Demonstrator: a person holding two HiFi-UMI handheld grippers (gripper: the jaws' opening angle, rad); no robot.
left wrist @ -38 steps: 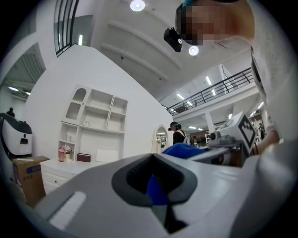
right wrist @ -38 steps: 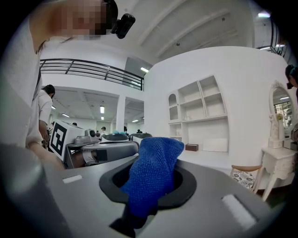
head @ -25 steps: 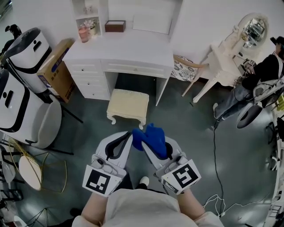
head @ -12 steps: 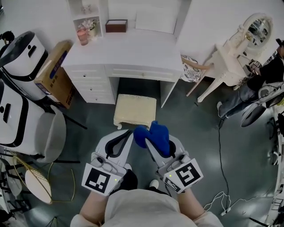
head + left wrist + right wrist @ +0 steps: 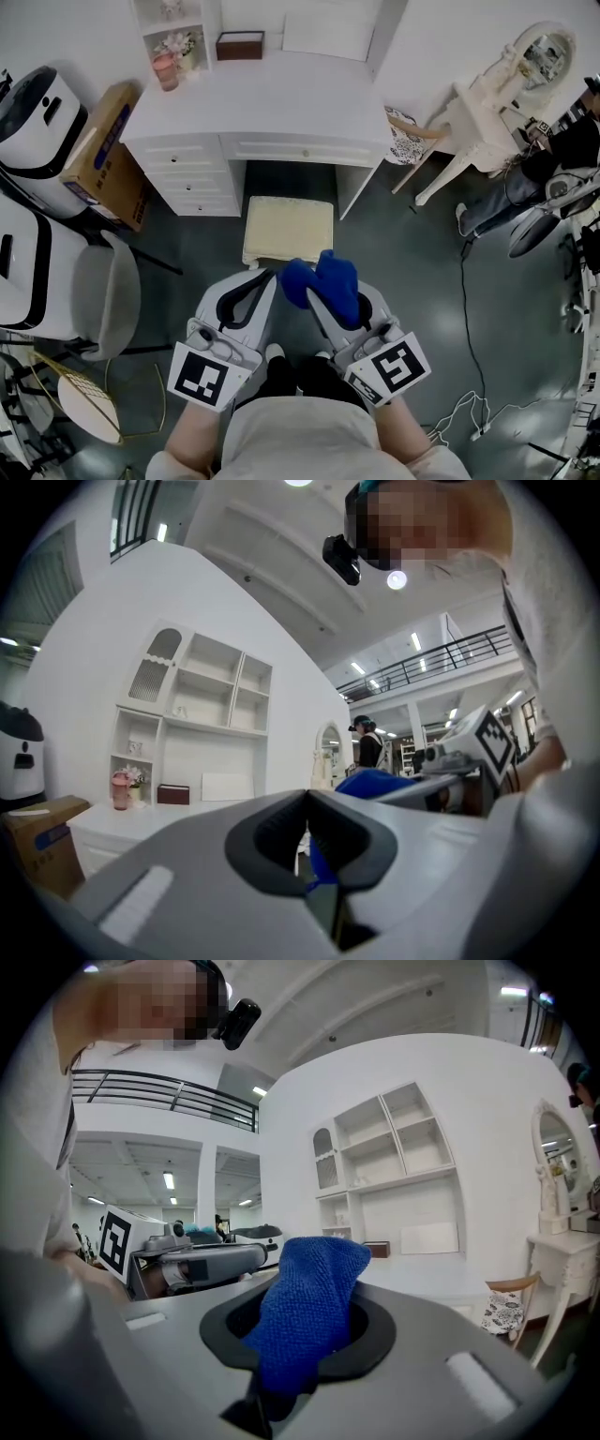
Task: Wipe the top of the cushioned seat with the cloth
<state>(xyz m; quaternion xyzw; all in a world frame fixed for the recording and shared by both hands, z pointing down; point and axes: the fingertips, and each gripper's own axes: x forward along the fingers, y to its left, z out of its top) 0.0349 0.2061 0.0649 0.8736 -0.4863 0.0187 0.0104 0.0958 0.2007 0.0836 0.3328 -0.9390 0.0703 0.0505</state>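
Approach phase: the cushioned seat (image 5: 288, 228), standing on the floor at the front edge of the dressing table (image 5: 262, 103), now lies closer to the grippers than a second ago. The right gripper (image 5: 314, 291) is clamped on the blue cloth (image 5: 330, 277); the left gripper (image 5: 267, 277) is closed and empty. The cloth appears just short of the seat's near edge, so wiping has not begun.
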